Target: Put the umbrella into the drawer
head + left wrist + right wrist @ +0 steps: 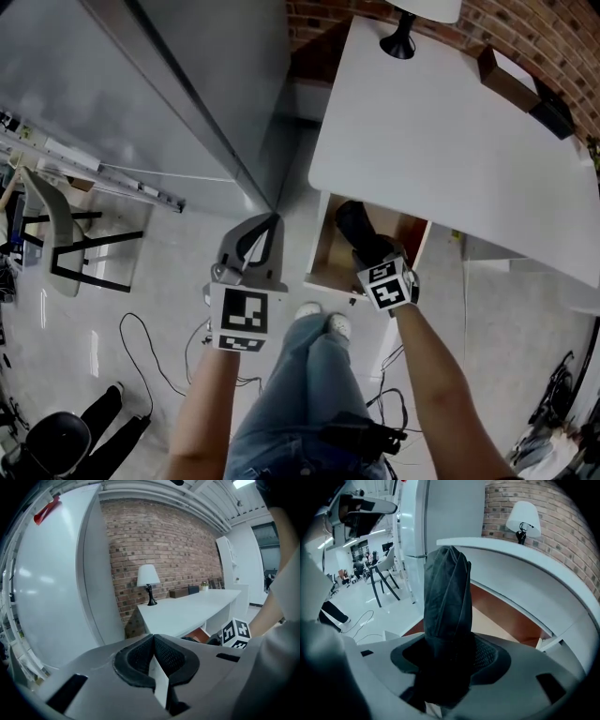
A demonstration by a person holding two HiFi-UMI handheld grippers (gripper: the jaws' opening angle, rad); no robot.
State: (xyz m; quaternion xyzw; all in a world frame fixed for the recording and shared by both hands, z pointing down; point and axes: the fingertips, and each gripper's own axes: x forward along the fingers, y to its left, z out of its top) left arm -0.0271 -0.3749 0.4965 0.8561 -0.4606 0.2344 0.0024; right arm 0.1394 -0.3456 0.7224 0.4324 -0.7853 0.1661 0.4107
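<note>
One black umbrella (354, 228), one open drawer (325, 251), one white desk (441, 141), one lamp (400, 39), two grippers, left gripper (265, 228) and right gripper (373, 251)

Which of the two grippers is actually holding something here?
The right gripper: its jaws are clamped on the folded dark umbrella, held over the open drawer. The left gripper has its jaws closed together with nothing between them.

My head camera looks steeply down on the white table (450, 141) and open drawer (328, 248). My two tongs cameras sit low behind their jaws; both face the lamp (148, 579) at the table's far corner.
</note>
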